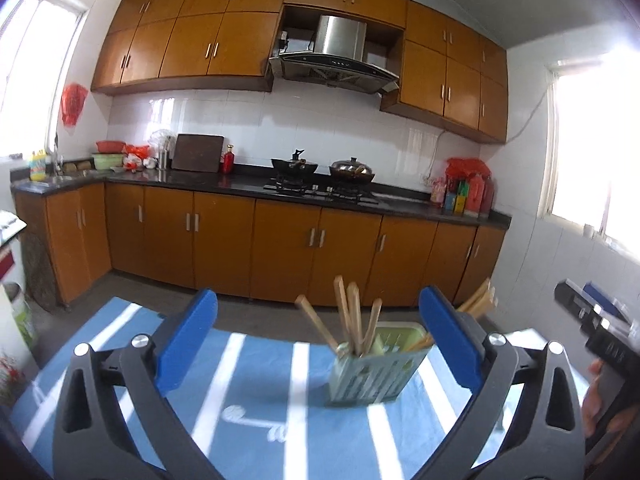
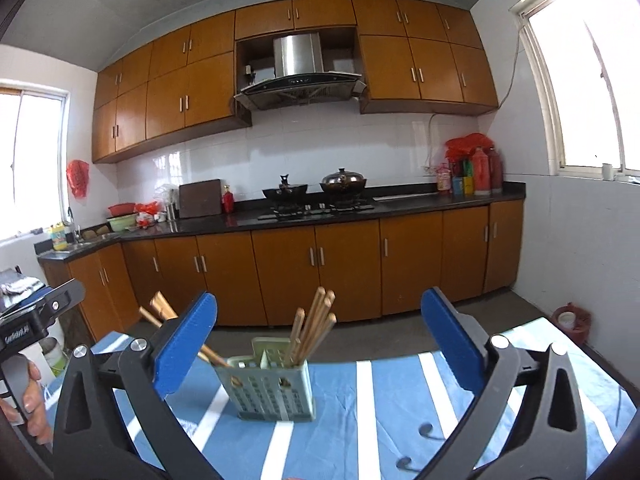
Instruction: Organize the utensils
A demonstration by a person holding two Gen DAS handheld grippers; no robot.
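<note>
A pale green slotted utensil holder (image 1: 372, 368) stands on the blue-and-white striped tablecloth (image 1: 256, 412); it also shows in the right wrist view (image 2: 272, 386). Several wooden chopsticks (image 1: 352, 320) stand in it, some leaning out to the side (image 2: 314, 326). My left gripper (image 1: 318, 344) is open and empty, its blue pads well apart, with the holder between and beyond the fingers. My right gripper (image 2: 318, 344) is open and empty, the holder just ahead between its fingers. Each gripper's body shows at the edge of the other's view.
Beyond the table is grey floor, then orange kitchen cabinets (image 2: 320, 264) with a black counter, a stove with two pots (image 2: 316, 190) and bottles at the right end. A red bucket (image 2: 570, 320) sits on the floor right of the table.
</note>
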